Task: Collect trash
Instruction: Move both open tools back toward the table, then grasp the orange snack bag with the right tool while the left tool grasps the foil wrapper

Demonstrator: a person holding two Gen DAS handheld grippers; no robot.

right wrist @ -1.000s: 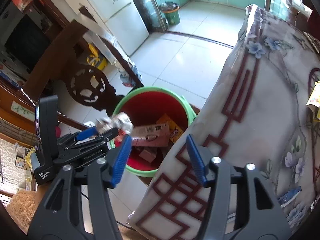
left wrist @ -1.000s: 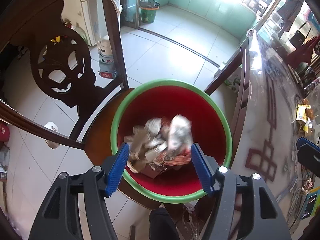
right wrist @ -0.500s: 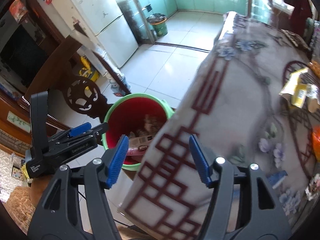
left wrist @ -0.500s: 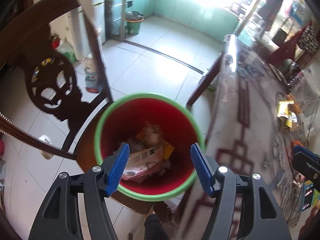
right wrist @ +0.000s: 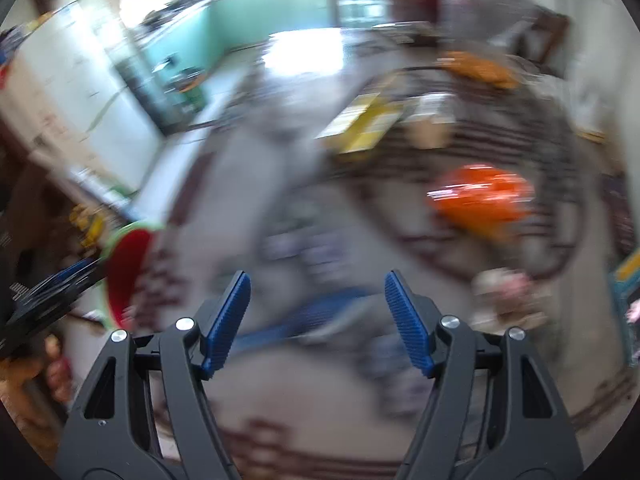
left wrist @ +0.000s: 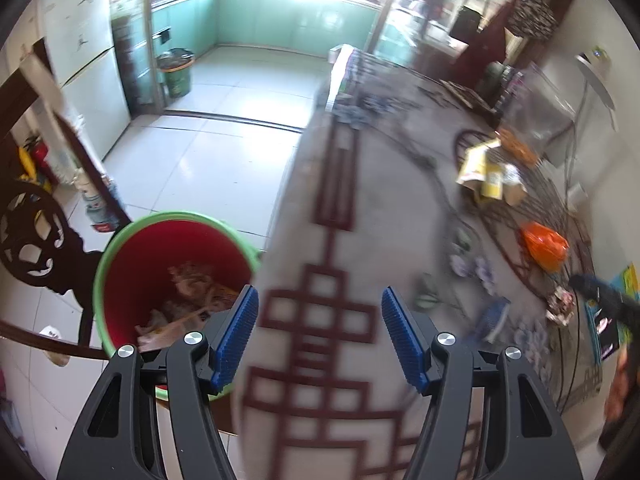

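Observation:
A red bucket with a green rim (left wrist: 120, 240) holds crumpled wrappers and boxes (left wrist: 188, 296); it sits on a chair at the table's left edge and shows blurred in the right wrist view (right wrist: 128, 264). My left gripper (left wrist: 316, 332) is open and empty above the table's edge. My right gripper (right wrist: 318, 316) is open and empty over the patterned tablecloth (left wrist: 360, 208). On the table lie an orange bag (left wrist: 546, 246), yellow packets (left wrist: 486, 174), a blue wrapper (left wrist: 490, 316) and a crumpled wrapper (left wrist: 560, 306). The orange bag (right wrist: 480, 200) is ahead and right of the right gripper.
A carved dark wooden chair back (left wrist: 32, 240) stands left of the bucket. A white fridge (left wrist: 92, 80) and a green bin (left wrist: 176, 72) stand on the tiled floor beyond. The right wrist view is heavily motion-blurred.
The crumpled wrapper left my left gripper and lies in the bucket. Both grippers have swung right, from over the bucket to over the table.

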